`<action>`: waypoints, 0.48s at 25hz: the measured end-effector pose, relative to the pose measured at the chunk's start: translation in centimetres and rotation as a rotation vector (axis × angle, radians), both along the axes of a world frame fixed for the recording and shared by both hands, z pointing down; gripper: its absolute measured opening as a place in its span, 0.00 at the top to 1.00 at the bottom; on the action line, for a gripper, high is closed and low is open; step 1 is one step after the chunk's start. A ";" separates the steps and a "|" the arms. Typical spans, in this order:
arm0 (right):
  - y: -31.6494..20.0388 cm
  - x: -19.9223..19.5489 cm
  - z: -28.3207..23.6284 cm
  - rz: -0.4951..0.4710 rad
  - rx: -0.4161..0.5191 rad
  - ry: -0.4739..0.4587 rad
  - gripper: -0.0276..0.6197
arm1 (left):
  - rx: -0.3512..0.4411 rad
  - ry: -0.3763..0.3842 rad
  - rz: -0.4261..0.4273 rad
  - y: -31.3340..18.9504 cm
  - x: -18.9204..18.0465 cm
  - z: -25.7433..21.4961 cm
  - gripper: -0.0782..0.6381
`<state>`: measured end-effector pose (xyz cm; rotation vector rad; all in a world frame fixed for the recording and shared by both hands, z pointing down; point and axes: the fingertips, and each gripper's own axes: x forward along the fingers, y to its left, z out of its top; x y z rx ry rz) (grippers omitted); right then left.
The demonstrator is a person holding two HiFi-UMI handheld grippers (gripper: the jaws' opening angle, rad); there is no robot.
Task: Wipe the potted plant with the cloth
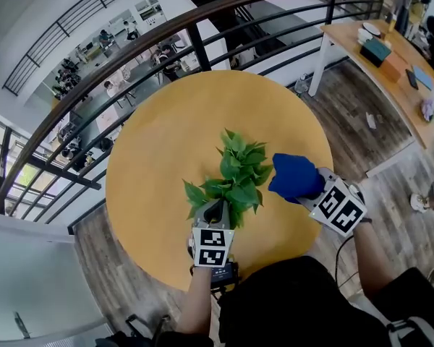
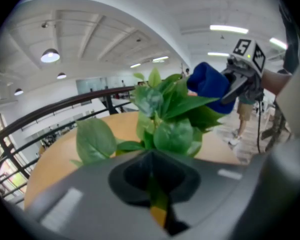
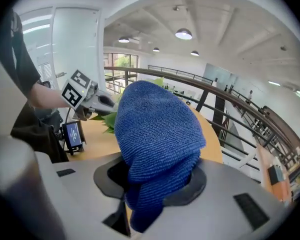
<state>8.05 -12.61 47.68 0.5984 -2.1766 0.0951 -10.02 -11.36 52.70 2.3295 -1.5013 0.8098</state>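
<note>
The plant (image 1: 236, 176) is a bunch of broad green leaves near the middle of the round wooden table (image 1: 159, 143); no pot shows. My left gripper (image 1: 215, 208) comes in from the near side and is shut low on the plant's stem. In the left gripper view the green stem (image 2: 157, 194) runs between the closed jaws and the leaves (image 2: 172, 116) fan out ahead. My right gripper (image 1: 305, 189) is shut on a bunched blue cloth (image 1: 294, 176), which sits just right of the leaves and touches or nearly touches them. The cloth (image 3: 157, 129) fills the right gripper view.
A curved dark railing (image 1: 202, 27) runs behind the table, with a drop to a lower floor beyond it. A long wooden desk (image 1: 390, 71) with several items stands at the upper right. A shoe (image 1: 419, 202) shows on the floor at the right.
</note>
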 end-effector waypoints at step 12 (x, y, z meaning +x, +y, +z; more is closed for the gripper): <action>4.5 0.5 13.3 -0.094 -0.216 0.329 0.73 | -0.005 -0.009 0.004 0.4 -0.9 0.0 0.89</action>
